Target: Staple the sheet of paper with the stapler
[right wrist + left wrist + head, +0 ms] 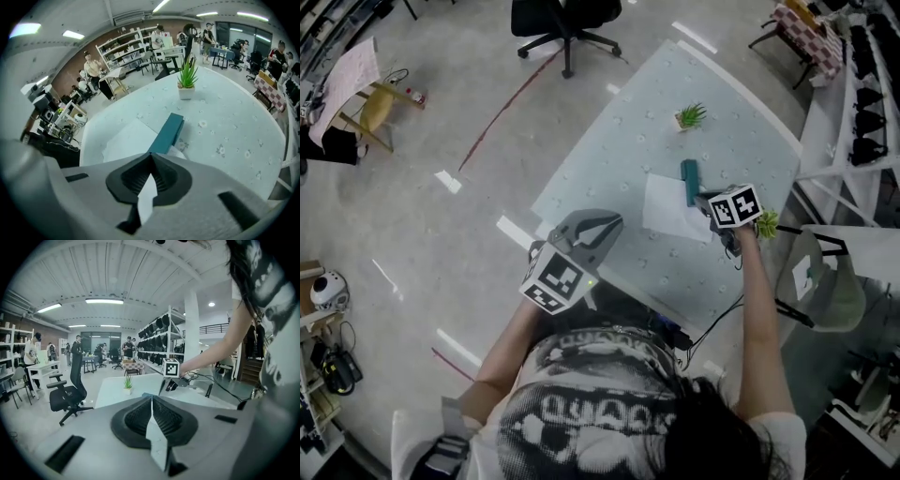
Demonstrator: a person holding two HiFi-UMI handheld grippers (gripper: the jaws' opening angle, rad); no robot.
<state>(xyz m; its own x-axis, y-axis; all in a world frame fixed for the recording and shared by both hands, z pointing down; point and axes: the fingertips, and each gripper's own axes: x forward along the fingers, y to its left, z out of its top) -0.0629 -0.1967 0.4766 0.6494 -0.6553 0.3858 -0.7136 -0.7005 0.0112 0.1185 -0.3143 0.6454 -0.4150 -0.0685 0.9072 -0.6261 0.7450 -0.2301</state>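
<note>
Pale table [609, 159], small potted plant [690, 116] beyond stapler [690, 180] and paper sheet [668, 208]

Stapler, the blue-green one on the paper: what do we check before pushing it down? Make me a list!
1. Teal plastic stapler lies across a corner of the white sheet of paper: ok.
2. Paper tucked inside the stapler's mouth: cannot tell.
3. Right hand-held gripper shut, empty, pointing at the stapler: ok.
4. Left hand-held gripper shut, empty, away from the paper, not steadying it: not ok.
5. Small green potted plant stands clear beyond the stapler: ok.
</note>
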